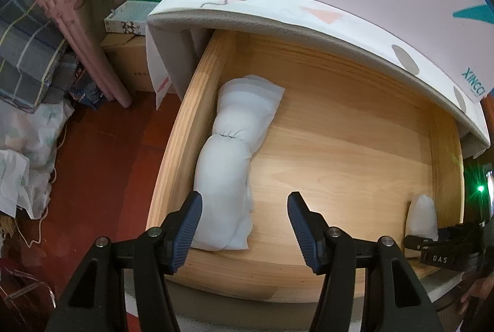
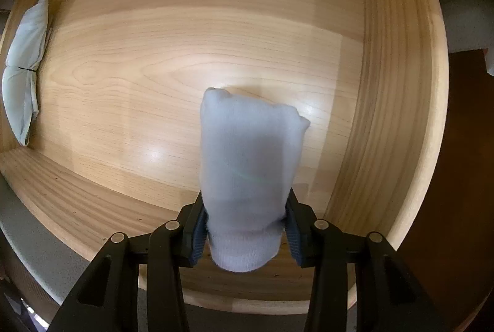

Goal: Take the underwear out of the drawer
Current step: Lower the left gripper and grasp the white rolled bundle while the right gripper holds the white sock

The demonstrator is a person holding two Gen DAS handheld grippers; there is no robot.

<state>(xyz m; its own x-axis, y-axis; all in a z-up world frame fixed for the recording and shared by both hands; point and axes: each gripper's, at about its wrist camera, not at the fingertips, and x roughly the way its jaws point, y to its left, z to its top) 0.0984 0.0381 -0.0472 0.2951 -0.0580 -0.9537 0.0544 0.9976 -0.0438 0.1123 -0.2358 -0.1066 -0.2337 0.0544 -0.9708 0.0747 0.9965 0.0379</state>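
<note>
Drawer [image 1: 324, 128] is found pulled out from under a white patterned cover [image 1: 278, 7], its pale wooden floor largely bare. Two white fabric items are recorded inside. One, a long rolled bundle [image 1: 230, 159] cinched near its middle, lies flat along the drawer's left wall, touching or just beside it. The other, a smaller white rolled piece of underwear [image 2: 247, 165], is located near the drawer's right front corner and is seen standing upright in the left wrist view. The right gripper [image 2: 247, 224] is pointed steeply downward into the drawer, and its blue pads [image 2: 199, 231] are pressed against both sides of this roll near its ribbed end, so the item is gripped. Whether the roll's far end touches the drawer floor cannot be told. The left gripper [image 1: 244, 227] is held above the drawer's front edge with its fingers moderately apart and nothing between them; its left fingertip is seen just over the near end of the long bundle, and contact cannot be confirmed. Cloth and boxes are noted on the red floor [image 1: 102, 159] to the left of the drawer.
</note>
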